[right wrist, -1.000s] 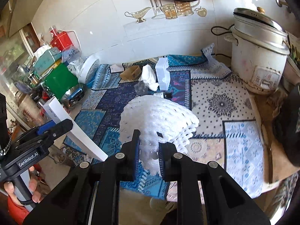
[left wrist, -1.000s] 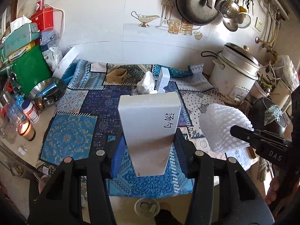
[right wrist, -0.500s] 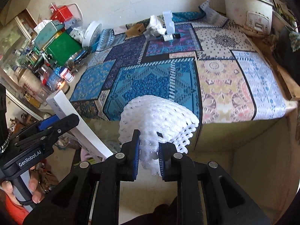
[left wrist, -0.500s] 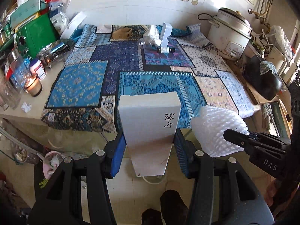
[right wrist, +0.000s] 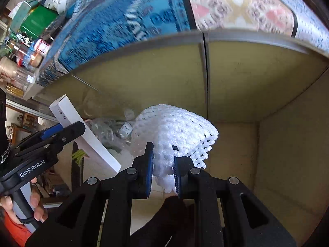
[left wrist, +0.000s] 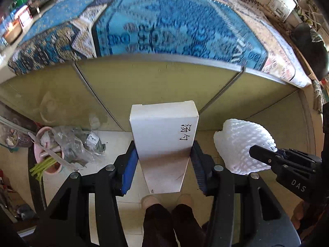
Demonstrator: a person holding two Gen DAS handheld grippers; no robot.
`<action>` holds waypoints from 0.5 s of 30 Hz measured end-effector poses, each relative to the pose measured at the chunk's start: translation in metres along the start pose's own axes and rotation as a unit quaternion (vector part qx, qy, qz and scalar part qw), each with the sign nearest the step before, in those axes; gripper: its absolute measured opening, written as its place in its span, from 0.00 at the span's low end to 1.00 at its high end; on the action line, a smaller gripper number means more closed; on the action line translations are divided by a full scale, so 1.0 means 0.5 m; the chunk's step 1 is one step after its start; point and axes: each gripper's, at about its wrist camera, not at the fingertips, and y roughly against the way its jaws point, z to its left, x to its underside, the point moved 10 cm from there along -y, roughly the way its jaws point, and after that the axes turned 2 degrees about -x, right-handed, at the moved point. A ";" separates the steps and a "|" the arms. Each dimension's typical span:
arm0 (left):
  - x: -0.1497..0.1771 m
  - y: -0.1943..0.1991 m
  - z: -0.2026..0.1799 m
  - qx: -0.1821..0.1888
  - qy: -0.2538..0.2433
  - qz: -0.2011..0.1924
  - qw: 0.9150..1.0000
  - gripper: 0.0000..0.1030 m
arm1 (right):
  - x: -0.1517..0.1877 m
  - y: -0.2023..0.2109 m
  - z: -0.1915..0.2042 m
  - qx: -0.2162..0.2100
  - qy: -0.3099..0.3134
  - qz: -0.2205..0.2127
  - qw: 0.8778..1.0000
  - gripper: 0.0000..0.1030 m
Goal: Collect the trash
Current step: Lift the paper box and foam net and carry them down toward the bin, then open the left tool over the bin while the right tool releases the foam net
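Observation:
My left gripper [left wrist: 163, 160] is shut on a long white cardboard box [left wrist: 164, 135] with black handwriting on its side; the box juts forward over the floor. Seen from the right wrist, the same white box [right wrist: 82, 131] slants at the left in the left gripper [right wrist: 61, 131]. My right gripper [right wrist: 163, 164] is shut on a white foam fruit net [right wrist: 174, 131], pinching its lower end. In the left wrist view the foam net [left wrist: 242, 144] hangs at the right. A pink bin [left wrist: 48, 154] with a clear plastic bag [left wrist: 76, 144] of rubbish stands on the floor at the left.
Olive cabinet doors [left wrist: 156, 82] rise straight ahead under the counter with its blue patterned cloth [left wrist: 164, 24]. A person's feet and dark trousers [left wrist: 164, 216] stand on the tiled floor below. Jars and a green box [right wrist: 37, 20] crowd the counter's left end.
Both grippers have dropped from above the counter to below its edge, tilting downward. The cabinet front, the floor and the pink bin have come into view. Both grips are unchanged.

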 end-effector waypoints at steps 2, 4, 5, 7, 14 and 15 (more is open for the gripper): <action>0.021 -0.068 0.001 -0.001 0.012 0.012 1.000 0.48 | 0.021 -0.053 -0.034 0.001 -0.005 0.018 1.000 0.16; 0.041 -0.141 0.006 -0.004 0.025 0.022 0.999 0.48 | 0.041 -0.112 -0.069 0.002 -0.008 0.036 0.999 0.16; 0.053 -0.182 0.008 -0.003 0.034 0.029 0.999 0.48 | 0.049 -0.141 -0.085 0.005 -0.009 0.044 0.999 0.16; 0.070 -0.257 0.015 0.004 0.054 0.040 0.998 0.48 | 0.065 -0.206 -0.118 0.007 -0.011 0.059 0.998 0.16; 0.108 -0.502 0.060 0.005 0.106 0.035 0.994 0.48 | 0.120 -0.445 -0.206 0.001 -0.018 0.097 0.995 0.16; 0.113 -0.535 0.067 0.010 0.115 0.033 0.993 0.48 | 0.129 -0.478 -0.215 0.002 -0.018 0.100 0.995 0.16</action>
